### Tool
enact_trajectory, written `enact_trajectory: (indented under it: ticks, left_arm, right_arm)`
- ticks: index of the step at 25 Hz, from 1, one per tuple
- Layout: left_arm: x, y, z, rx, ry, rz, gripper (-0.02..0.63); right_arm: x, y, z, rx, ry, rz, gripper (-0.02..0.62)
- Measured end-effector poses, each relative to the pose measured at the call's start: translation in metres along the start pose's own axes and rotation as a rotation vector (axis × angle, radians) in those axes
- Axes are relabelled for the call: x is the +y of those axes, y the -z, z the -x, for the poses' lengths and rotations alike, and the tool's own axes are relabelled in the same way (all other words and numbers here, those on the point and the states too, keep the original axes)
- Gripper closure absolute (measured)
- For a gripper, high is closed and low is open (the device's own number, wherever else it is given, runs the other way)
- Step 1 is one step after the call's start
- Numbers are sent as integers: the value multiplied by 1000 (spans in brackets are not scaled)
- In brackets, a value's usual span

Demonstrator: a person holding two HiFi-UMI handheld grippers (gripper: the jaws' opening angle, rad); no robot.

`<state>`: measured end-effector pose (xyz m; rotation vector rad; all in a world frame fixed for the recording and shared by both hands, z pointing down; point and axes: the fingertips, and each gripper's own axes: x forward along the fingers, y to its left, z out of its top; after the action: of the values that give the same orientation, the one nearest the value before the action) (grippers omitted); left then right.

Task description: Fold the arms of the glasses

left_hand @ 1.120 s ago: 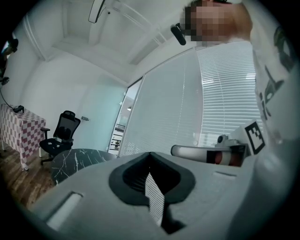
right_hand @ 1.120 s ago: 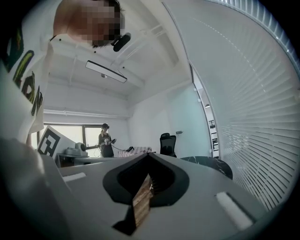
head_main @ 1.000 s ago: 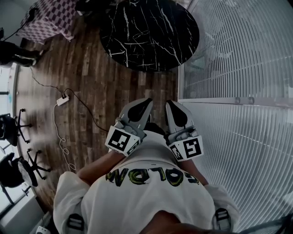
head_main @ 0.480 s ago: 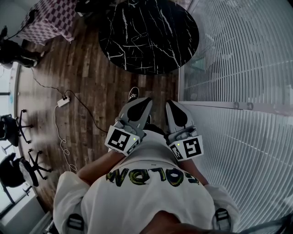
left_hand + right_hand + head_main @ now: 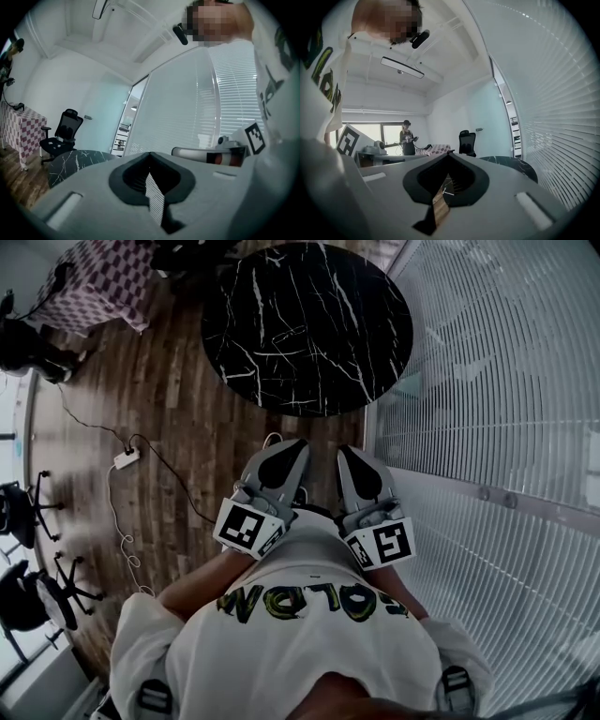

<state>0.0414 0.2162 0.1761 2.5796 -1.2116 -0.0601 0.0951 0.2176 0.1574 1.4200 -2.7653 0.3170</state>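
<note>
Shifted lower in the head view than a second ago, the round black marble worktop is being brought nearer. The wooden floor and the power strip lying on it are sliding along with it. The left gripper and the right gripper are being held level, side by side and just apart, in front of the person's white shirt. Each gripper's jaws are being kept pressed together with nothing between them. White blinds are being passed on the right. The glasses are not being shown in any view, so their place cannot be told.
</note>
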Motion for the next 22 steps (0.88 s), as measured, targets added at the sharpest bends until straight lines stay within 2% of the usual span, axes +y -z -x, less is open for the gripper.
enact_trajectory:
  ticks: [12, 22]
  left_arm:
    - [122, -50, -44, -31, -4, 0, 604]
    - [179, -64, -65, -10, 32, 9, 604]
  right_arm:
    - [-4, -23, -136, 15, -30, 42, 594]
    - [-12, -30, -194, 17, 20, 37, 594]
